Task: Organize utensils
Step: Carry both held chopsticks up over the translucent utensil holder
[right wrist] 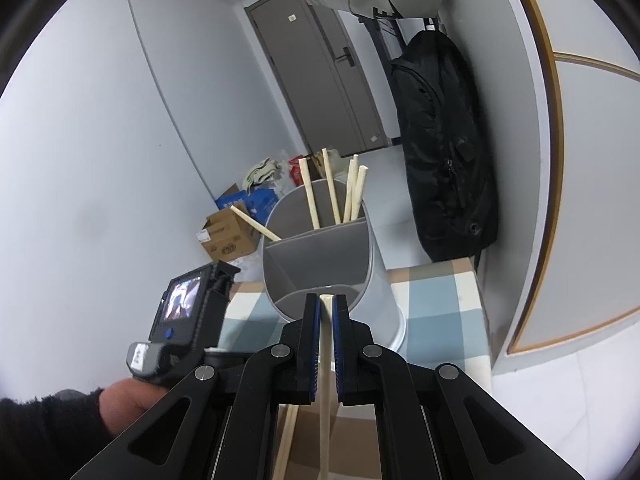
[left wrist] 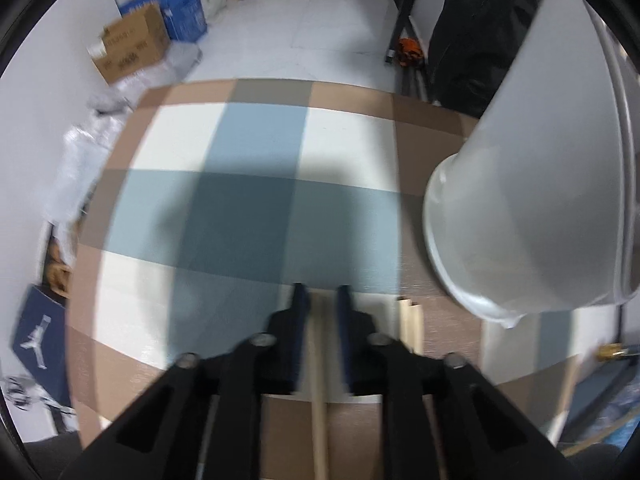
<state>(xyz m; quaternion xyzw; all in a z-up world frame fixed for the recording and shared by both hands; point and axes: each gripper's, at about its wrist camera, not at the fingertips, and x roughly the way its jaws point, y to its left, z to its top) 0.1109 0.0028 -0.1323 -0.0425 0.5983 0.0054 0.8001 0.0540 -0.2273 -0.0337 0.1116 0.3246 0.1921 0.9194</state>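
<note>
Our left gripper (left wrist: 321, 292) points steeply down at the desk (left wrist: 248, 216), which wears a checked cloth of blue, white and brown squares. Its jaws are narrowed onto a pale wooden chopstick (left wrist: 319, 360) that runs back between the blue pads toward us; the picture is blurred, so we can't say how firmly the pads bite. Just to the right of the gripper another wooden stick end (left wrist: 410, 322) lies on the cloth. At the right edge the white utensil holder (left wrist: 532, 208) looms large and tilted in this view.

Over on our right gripper (right wrist: 327, 300), the jaws are pinched tight on a second chopstick (right wrist: 325, 380), the stick standing between the pads with its tip just at the holder's near rim. The holder (right wrist: 320, 264) sits on the desk straight ahead, divided inside; five chopsticks (right wrist: 332, 192) stand in its far compartment, one leaning out to the left. The near compartments look empty from here. At lower left we see the other handheld unit (right wrist: 188, 312) with its small lit screen, a hand (right wrist: 124, 404) in a dark sleeve beneath it. A black bag (right wrist: 444, 152) hangs by the wall behind.
</note>
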